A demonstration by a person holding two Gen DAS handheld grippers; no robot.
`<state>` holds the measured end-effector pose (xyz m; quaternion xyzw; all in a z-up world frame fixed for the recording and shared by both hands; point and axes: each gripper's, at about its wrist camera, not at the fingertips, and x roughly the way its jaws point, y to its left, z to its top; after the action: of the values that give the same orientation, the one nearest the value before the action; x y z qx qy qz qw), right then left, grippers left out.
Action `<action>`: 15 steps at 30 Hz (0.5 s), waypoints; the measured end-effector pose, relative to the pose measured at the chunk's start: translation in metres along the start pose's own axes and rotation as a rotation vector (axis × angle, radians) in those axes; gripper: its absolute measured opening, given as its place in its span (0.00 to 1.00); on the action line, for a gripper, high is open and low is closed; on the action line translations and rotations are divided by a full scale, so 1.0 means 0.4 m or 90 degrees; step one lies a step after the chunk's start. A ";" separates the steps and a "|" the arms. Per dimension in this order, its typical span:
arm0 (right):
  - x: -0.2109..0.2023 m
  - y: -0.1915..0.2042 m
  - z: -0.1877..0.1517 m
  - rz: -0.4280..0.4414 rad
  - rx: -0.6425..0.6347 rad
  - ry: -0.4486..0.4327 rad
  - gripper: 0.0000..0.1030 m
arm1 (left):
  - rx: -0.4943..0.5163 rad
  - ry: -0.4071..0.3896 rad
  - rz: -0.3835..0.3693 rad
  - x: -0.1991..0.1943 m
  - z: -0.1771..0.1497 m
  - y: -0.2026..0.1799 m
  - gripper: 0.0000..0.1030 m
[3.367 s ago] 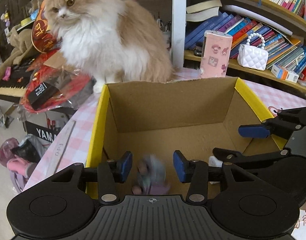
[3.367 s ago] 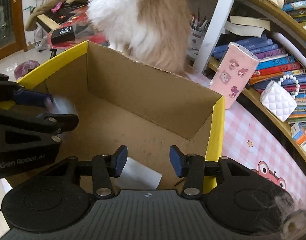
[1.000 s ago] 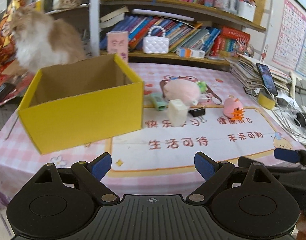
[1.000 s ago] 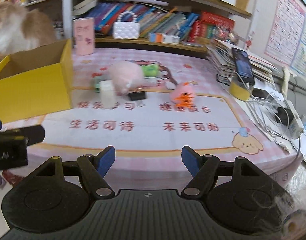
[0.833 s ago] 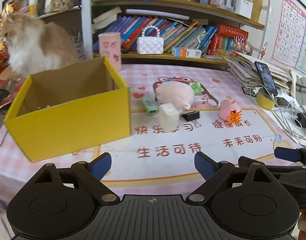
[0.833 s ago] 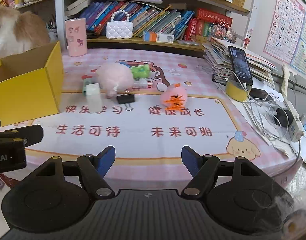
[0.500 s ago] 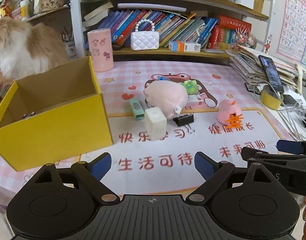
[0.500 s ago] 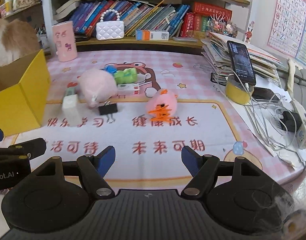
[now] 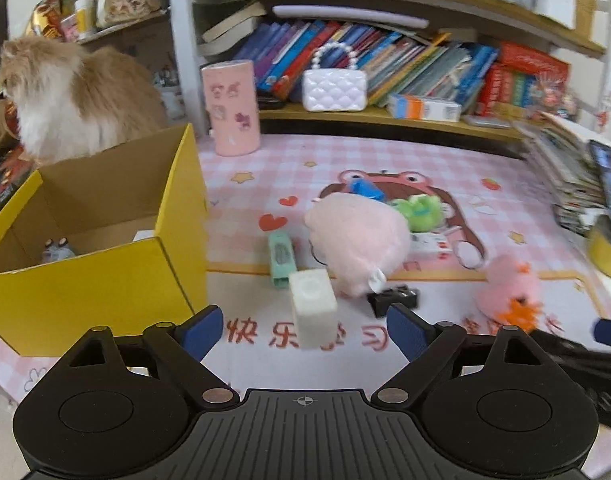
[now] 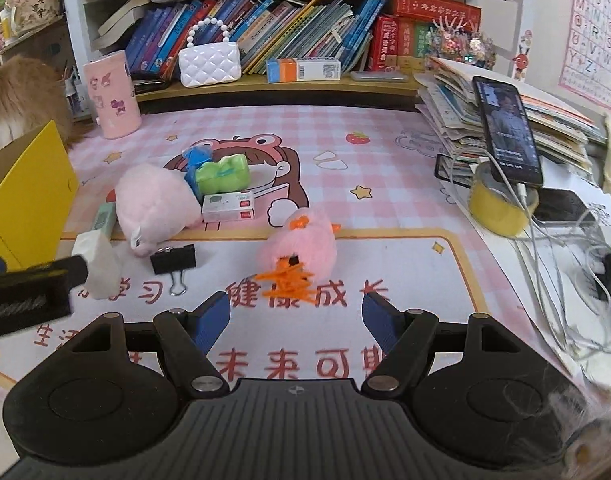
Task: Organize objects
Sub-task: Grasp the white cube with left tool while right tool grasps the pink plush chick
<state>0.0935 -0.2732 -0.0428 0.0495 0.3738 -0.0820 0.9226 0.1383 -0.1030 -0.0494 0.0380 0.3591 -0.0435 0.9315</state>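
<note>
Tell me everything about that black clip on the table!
The black clip is a binder clip. Its body looks like folded black metal, with two silver wire handles: one loop lies flat on the mat toward the camera, the other is folded up over the body. It lies beside the big pink plush, close enough that touching can't be ruled out. No hand-held gripper is on it.

L gripper [image 9: 305, 330] fingers spread wide, empty, R gripper [image 10: 296, 320] same, both level, side by side

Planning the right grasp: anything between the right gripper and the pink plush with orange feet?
In the right wrist view, only bare printed mat lies between the right gripper and the pink plush; its orange feet point toward the open jaws.
</note>
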 end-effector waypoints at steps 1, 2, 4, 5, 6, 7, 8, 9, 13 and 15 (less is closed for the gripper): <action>0.008 -0.004 0.004 0.003 -0.003 0.001 0.69 | -0.001 0.009 0.002 0.018 0.005 -0.004 0.74; 0.016 -0.007 0.006 0.006 -0.006 0.003 0.69 | 0.001 0.019 0.004 0.036 0.010 -0.007 0.71; 0.033 -0.012 0.014 0.012 -0.013 0.005 0.69 | 0.009 0.033 0.011 0.069 0.013 -0.017 0.63; 0.042 -0.014 0.018 0.015 -0.014 0.006 0.69 | 0.014 0.038 0.018 0.083 0.013 -0.021 0.63; 0.050 -0.017 0.022 0.018 -0.013 0.008 0.69 | 0.019 0.043 0.028 0.099 0.013 -0.025 0.59; 0.060 -0.022 0.029 0.024 -0.011 0.008 0.69 | 0.020 0.049 0.034 0.112 0.012 -0.029 0.53; 0.070 -0.025 0.034 0.029 -0.010 0.010 0.69 | 0.020 0.056 0.036 0.126 0.012 -0.029 0.50; 0.079 -0.027 0.039 0.033 -0.008 0.011 0.69 | 0.016 0.065 0.038 0.140 0.011 -0.028 0.45; 0.130 -0.033 0.064 0.034 -0.008 0.021 0.69 | -0.008 0.080 0.024 0.170 0.008 -0.019 0.33; 0.158 -0.036 0.077 0.032 -0.006 0.030 0.69 | -0.013 0.083 0.013 0.175 0.011 -0.021 0.27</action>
<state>0.1567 -0.2991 -0.0654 0.0565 0.3941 -0.0558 0.9156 0.1919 -0.1155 -0.0935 0.0347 0.4191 -0.0275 0.9068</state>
